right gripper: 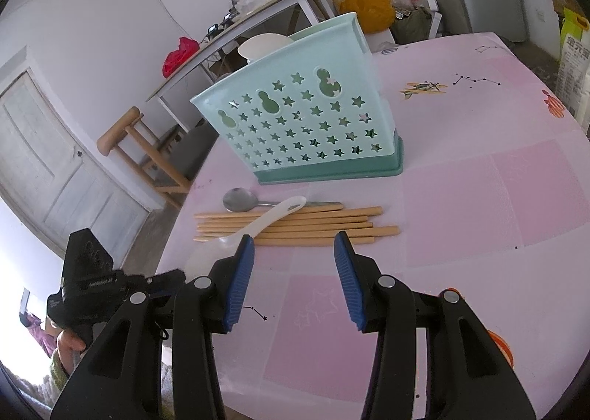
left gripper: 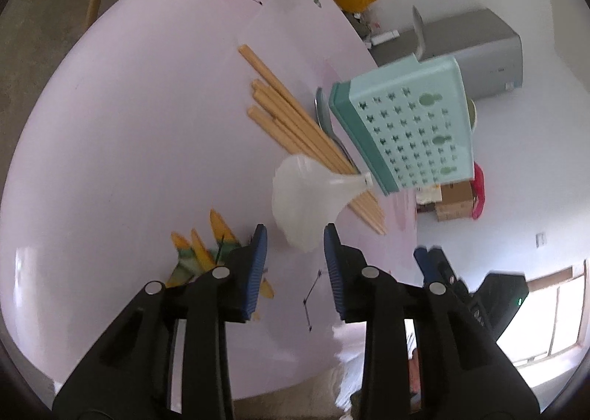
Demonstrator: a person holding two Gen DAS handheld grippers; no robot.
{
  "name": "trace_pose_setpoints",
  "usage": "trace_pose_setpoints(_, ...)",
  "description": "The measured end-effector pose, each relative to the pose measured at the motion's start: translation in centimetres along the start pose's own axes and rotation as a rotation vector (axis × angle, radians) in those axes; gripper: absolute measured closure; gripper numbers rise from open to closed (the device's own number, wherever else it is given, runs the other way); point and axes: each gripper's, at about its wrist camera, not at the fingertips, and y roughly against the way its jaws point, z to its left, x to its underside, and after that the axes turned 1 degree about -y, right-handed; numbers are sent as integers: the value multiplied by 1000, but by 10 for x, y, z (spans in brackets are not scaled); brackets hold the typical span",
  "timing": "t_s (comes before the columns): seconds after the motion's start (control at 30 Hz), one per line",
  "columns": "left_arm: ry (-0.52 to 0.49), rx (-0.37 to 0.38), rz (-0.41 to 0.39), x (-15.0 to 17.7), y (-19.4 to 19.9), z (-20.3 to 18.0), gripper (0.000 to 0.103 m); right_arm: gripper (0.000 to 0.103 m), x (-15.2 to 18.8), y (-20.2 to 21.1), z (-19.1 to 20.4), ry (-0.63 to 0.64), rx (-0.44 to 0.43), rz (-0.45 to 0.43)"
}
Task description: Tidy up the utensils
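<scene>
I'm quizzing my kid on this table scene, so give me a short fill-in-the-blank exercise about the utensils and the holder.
1. The white plastic spoon lies across the wooden ____.
2. The metal spoon lies between the chopsticks and the teal ____.
3. The holes in the utensil holder are mostly shaped like ____.
4. The jaws of the right gripper and the left gripper are both ____.

Missing words: chopsticks; utensil holder; stars; open
</scene>
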Motion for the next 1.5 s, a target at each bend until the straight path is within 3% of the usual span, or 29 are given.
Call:
trace_pose_setpoints(0.23,-31,-76,-51,-6,-14,-8,95,59,4,5,-2,-10,13,-6)
trace_pose_setpoints(0.47,-223,-179,-71,-3,-13,-27,97,59,1,10,8,30,47,-14)
trace_pose_setpoints(0.73,-285,-188,-26,-14,15,-8,98,59,-16,-9,49,203,62,10)
trace_pose_setpoints(0.87,-295,-195,-30,-17,29,3,98,59,-30,-41,84,336,49,53)
trace_pose_setpoints(1.07,-320,-192,-35,-18,42,12,98,69,-35,-95,127,504,65,128)
trace_pose_setpoints(1.5,-326,-154,-24,-27,55,31,97,78,-24,-159,148,646,185,218)
